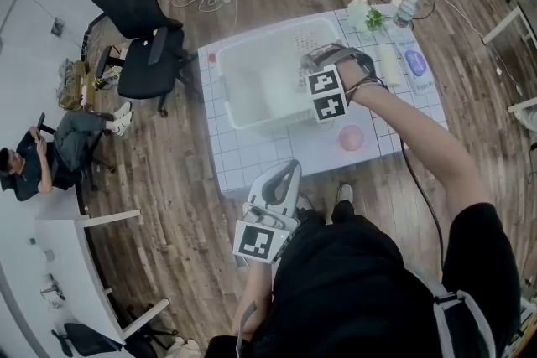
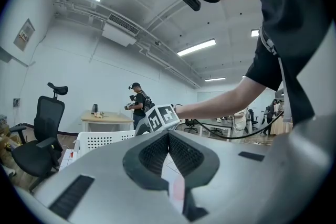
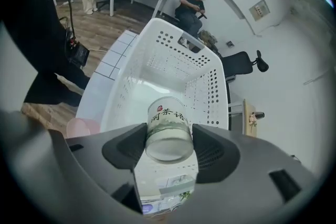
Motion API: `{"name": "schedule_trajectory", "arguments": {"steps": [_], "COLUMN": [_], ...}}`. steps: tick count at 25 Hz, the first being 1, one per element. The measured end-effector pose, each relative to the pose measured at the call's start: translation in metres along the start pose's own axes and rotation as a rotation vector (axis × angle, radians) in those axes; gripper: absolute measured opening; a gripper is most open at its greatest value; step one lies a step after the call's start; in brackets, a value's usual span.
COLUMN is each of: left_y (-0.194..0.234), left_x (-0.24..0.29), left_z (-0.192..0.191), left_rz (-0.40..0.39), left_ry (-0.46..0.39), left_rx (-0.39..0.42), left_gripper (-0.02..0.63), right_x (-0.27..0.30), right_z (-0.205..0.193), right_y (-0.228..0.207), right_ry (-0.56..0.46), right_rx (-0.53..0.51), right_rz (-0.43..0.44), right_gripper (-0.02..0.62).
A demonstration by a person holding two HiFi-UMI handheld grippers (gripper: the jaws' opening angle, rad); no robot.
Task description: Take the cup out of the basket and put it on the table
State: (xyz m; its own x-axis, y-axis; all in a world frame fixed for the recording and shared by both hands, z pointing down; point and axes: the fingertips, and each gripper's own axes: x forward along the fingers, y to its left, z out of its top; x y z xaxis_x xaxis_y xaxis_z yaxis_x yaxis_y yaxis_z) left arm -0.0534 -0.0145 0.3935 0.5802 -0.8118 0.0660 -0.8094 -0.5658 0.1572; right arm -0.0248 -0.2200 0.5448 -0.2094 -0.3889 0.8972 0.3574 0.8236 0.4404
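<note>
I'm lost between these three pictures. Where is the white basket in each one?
Head view: the basket sits upper centre, on the tiled table.
Left gripper view: lower left, only its perforated wall shows.
Right gripper view: it fills the middle, behind the held cup.
Shared landmark: the black office chair, in all three.

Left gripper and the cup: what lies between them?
Head view: bare table and the basket's near wall; the right gripper holds the cup.
</note>
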Motion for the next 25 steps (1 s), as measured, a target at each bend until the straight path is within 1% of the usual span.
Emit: {"name": "schedule_trajectory", "arguments": {"steps": [6, 10, 14, 19, 25], "left_y": [-0.007, -0.01, -0.013, -0.016, -0.011], "left_x": [0.004, 0.004, 0.006, 0.003, -0.002], "left_z": [-0.001, 0.0, 0.002, 0.0, -0.005], "left_rz": [-0.019, -0.03, -0.033, -0.031, -0.016], "left_ry": [-0.004, -0.008, -0.019, -0.013, 0.018], "left_rx": [0.0, 0.008, 0.01, 0.013, 0.046], "left_gripper": [0.009, 0.009, 0.009, 0.009, 0.009], "right_x": [-0.018, -0.031, -0.046, -0.066, -0.101], "right_z": [0.003, 0.004, 0.003, -0.002, -0.003], "right_y": [0.016, 0.023, 0.023, 0.019, 0.023], "right_ry": [-0.088, -0.139, -0.231, -0.315, -0.503], "right_rx": [0.108, 0.19, 0.336, 0.474, 0.685], "right_rz": [-0.002, -0.033, -0.066, -0.133, -0.173], "right_gripper": [0.282, 0.282, 0.282, 0.282, 0.282]}}
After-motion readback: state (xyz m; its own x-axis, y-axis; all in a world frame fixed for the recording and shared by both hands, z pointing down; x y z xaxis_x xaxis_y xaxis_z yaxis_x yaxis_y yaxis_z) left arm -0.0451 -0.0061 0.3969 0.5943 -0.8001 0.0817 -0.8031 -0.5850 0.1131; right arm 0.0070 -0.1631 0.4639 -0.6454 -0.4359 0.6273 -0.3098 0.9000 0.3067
